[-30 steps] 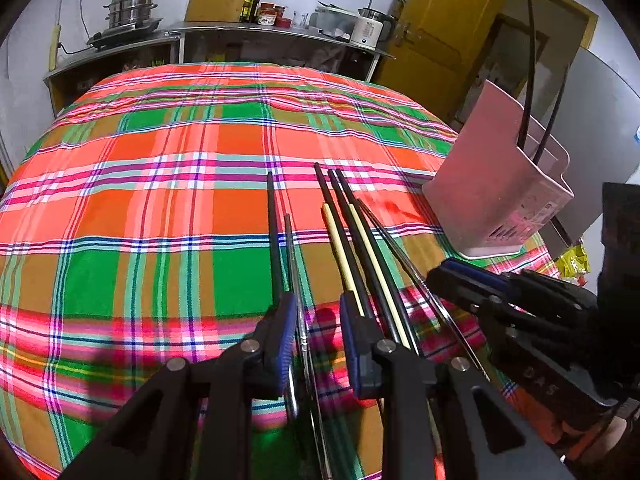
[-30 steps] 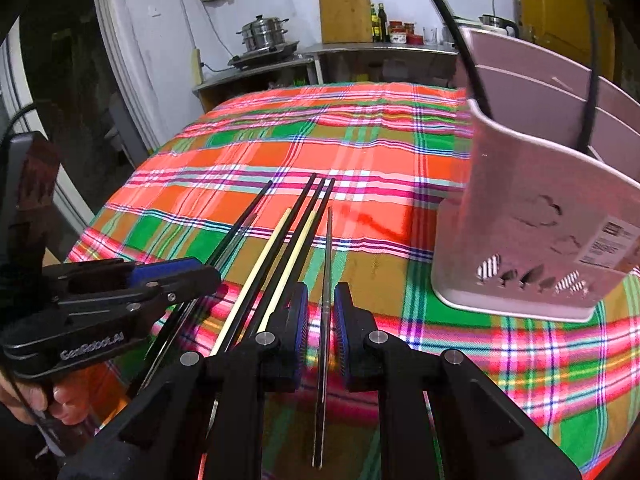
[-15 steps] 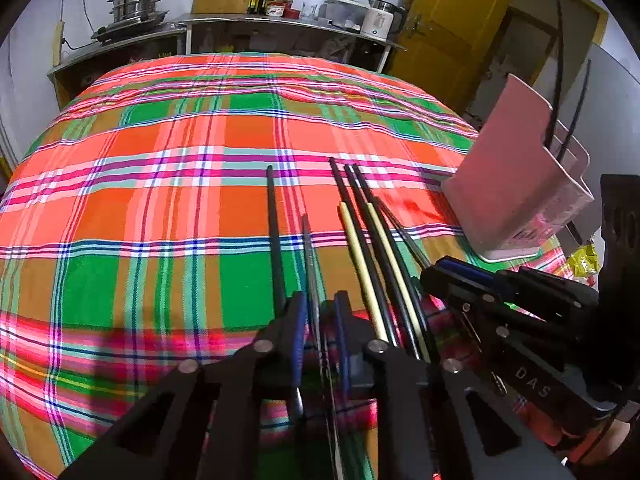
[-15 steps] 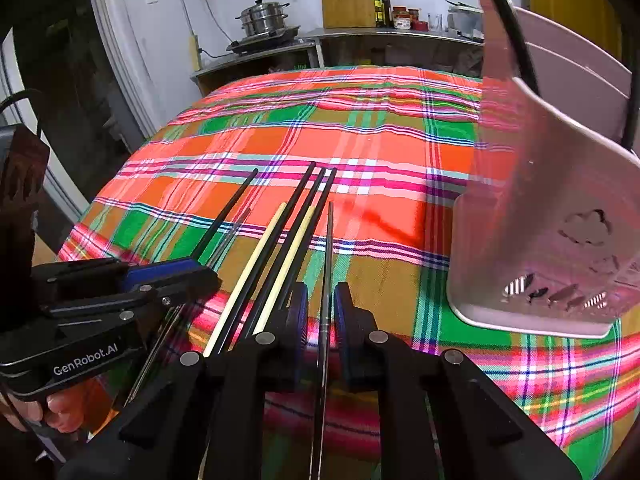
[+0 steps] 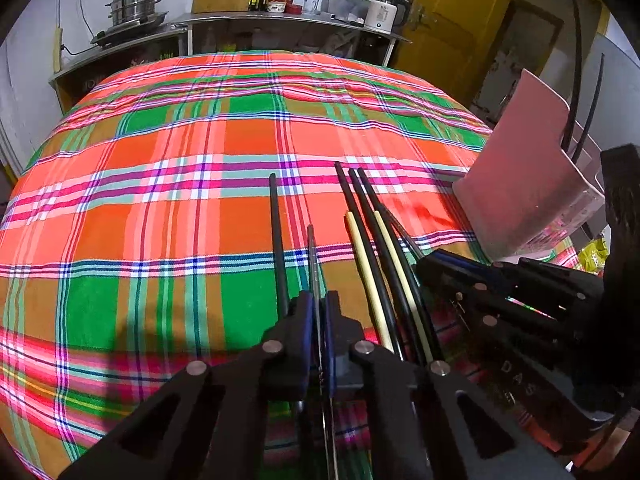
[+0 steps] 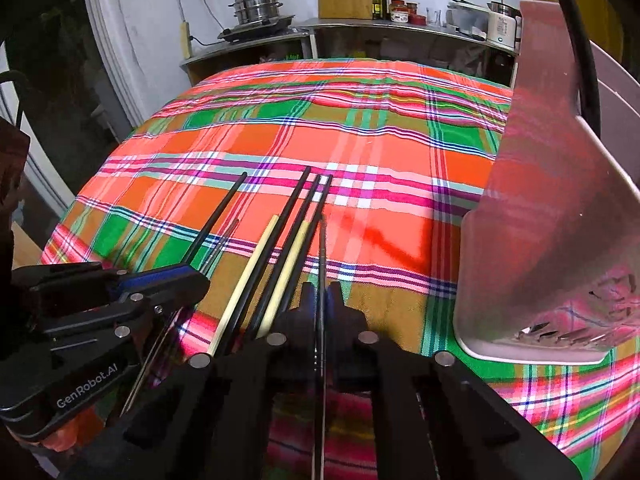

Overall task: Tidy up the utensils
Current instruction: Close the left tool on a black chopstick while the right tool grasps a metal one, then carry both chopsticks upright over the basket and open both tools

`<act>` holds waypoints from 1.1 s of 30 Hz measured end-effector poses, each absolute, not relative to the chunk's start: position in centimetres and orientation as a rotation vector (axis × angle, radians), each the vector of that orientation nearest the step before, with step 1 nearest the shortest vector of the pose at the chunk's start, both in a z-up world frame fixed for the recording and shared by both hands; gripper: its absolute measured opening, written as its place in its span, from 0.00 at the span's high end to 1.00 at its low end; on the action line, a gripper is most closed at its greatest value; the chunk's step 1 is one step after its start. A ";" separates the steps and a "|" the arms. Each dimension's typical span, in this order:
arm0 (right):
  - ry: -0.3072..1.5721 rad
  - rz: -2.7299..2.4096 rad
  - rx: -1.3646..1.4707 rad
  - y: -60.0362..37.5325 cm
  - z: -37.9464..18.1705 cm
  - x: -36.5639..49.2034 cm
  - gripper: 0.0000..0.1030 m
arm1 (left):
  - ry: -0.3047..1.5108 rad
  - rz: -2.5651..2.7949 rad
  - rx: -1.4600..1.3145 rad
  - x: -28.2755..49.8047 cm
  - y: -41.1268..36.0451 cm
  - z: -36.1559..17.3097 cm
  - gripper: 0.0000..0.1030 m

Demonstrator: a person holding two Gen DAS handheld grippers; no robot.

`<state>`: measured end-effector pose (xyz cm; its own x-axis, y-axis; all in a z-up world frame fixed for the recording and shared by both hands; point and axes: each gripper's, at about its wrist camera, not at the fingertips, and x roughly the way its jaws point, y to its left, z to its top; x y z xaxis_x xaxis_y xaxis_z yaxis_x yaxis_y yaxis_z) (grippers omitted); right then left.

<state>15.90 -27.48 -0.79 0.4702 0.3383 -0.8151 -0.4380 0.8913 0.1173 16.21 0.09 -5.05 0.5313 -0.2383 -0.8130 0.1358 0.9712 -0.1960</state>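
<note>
Left wrist: left gripper point(image 5: 316, 322) jaws pinched on thin metal chopstick point(image 5: 311, 256); right gripper point(image 6: 321, 304) likewise on another metal chopstick point(image 6: 322, 248).

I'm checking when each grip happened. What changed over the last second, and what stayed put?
Both grippers closed. The left gripper shut on a thin metal chopstick, and the right gripper shut on another metal chopstick; both had been open around them. The black and cream chopsticks, the pink holder and the plaid cloth stayed put.
</note>
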 end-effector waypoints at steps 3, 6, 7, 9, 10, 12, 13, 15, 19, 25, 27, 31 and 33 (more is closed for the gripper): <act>0.975 0.478 -0.098 -27.7 -0.7 15.8 0.95 | 0.990 -0.232 -0.137 16.3 0.3 -5.0 0.94; 0.963 0.485 -0.073 -28.2 -0.2 15.5 0.95 | 0.980 -0.235 -0.146 16.1 0.4 -4.5 0.94; 0.956 0.488 -0.066 -28.3 0.1 15.3 0.95 | 0.975 -0.237 -0.148 16.0 0.4 -4.2 0.94; 0.943 0.496 -0.056 -28.6 0.8 15.0 0.95 | 0.959 -0.244 -0.151 15.6 0.6 -3.5 0.94; 0.936 0.499 -0.051 -28.8 1.1 14.9 0.95 | 0.949 -0.244 -0.151 15.4 0.7 -3.0 0.94; 0.917 0.505 -0.039 -29.1 2.0 14.6 0.95 | 0.932 -0.249 -0.154 15.0 0.8 -2.2 0.94; 0.905 0.510 -0.030 -29.4 2.5 14.3 0.95 | 0.920 -0.250 -0.154 14.7 0.9 -1.6 0.94; 0.889 0.518 -0.020 -29.6 3.3 14.1 0.95 | 0.902 -0.253 -0.156 14.3 1.1 -0.7 0.94; 0.843 0.527 -0.002 -30.3 5.3 13.2 0.95 | 0.861 -0.266 -0.156 13.2 1.1 1.4 0.94; 0.785 0.527 0.014 -31.4 7.7 11.6 0.95 | 0.813 -0.290 -0.154 11.9 0.9 4.0 0.94; 0.770 0.526 0.019 -31.7 8.3 11.1 0.95 | 0.800 -0.299 -0.153 11.5 0.8 4.7 0.94; 0.738 0.521 0.031 -32.4 9.6 10.1 0.95 | 0.772 -0.318 -0.142 10.5 0.1 6.3 0.94; 0.722 0.515 0.037 -33.0 10.2 9.5 0.95 | 0.765 -0.330 -0.143 10.2 -0.3 6.9 0.94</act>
<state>9.53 -33.00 10.21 0.6320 0.4628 -0.6216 -0.4376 0.8751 0.2066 10.18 -0.27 6.94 0.6732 -0.3438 -0.6547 0.2404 0.9390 -0.2459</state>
